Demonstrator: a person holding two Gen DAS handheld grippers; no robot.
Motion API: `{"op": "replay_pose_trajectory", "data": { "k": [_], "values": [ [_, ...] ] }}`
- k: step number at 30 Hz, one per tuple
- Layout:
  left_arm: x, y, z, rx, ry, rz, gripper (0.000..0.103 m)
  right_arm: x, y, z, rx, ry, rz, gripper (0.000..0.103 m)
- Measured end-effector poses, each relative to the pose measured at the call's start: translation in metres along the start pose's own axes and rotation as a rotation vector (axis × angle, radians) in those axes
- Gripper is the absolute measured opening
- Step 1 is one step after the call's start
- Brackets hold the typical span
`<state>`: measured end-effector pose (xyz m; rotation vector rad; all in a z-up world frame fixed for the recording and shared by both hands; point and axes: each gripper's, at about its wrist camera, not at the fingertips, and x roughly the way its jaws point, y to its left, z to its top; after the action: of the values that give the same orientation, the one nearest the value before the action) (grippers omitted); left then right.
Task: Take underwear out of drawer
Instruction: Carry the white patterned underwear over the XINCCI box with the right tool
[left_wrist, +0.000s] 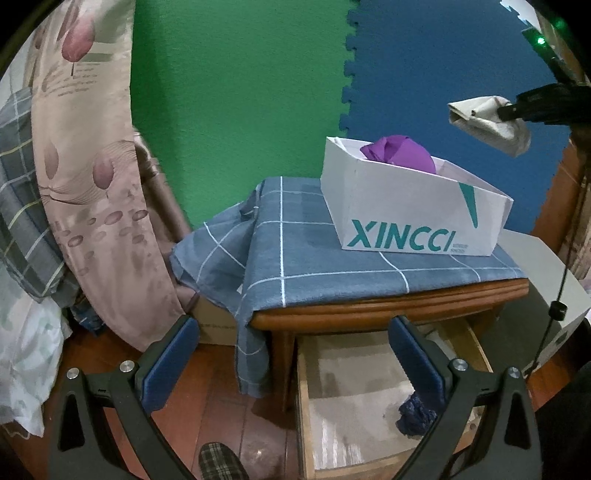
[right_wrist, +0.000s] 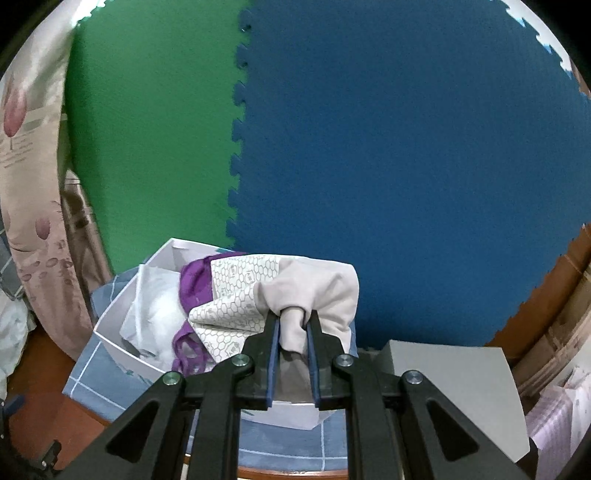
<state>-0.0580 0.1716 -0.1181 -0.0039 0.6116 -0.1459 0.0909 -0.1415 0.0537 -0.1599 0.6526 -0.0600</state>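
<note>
Beige underwear (right_wrist: 317, 291) hangs pinched in the right hand-held gripper (right_wrist: 293, 321) above the white box (left_wrist: 406, 206) on the tabletop (left_wrist: 369, 310). Left hand-held gripper (left_wrist: 291, 332) hovers spread, holding nothing, over the open drawer (left_wrist: 354, 387), where a dark blue garment (left_wrist: 415, 410) lies.

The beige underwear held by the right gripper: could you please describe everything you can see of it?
The beige underwear is soft, crumpled fabric: plain pale beige on one side, white with a grey honeycomb print on the other. The right gripper is shut on a bunched fold of it, holding it in the air above the white box, where a purple garment already lies. From the left wrist view it hangs free, touching nothing but the fingers.
</note>
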Motion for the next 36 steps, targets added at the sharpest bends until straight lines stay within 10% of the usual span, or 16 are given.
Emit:
{"op": "replay_pose_trajectory", "data": {
  "k": [36],
  "values": [
    [0.013, -0.015, -0.003, 0.003, 0.083, -0.094, 0.102, 0.167, -0.01, -0.018, 0.055, 0.249, -0.071, 0.013]
  ]
}}
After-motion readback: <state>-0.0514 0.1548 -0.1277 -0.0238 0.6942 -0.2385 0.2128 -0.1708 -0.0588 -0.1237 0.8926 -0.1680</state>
